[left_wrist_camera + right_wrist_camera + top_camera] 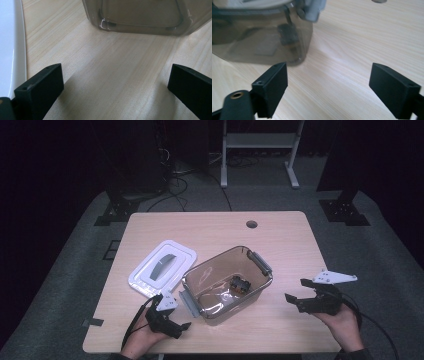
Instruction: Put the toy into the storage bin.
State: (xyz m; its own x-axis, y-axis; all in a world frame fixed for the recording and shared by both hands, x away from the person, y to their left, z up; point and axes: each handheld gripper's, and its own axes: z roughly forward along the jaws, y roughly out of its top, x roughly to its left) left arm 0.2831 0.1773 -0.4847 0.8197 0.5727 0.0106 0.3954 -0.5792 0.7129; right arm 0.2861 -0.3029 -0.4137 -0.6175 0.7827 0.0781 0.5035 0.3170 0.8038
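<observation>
A smoky clear plastic box (212, 306) stands open in the middle of the wooden table (210, 227), with a small dark object (240, 284) on its floor. Its white lid (161, 267), with a grey handle, lies flat to the left. My left gripper (175, 312) rests near the box's front left corner, open and holding nothing. In the left gripper view the left gripper (115, 87) faces the box (142, 15), with the lid (10, 50) at its left. My right gripper (296, 291) is open to the right of the box. In the right gripper view the right gripper (328, 87) has bare wood between its jaws, the box (259, 37) ahead left.
Grey latches (261, 262) stick out from the box's ends. A round cable hole (251, 224) sits near the table's far edge. Beyond the table are dark stands, cables and a white frame (257, 150) on grey carpet.
</observation>
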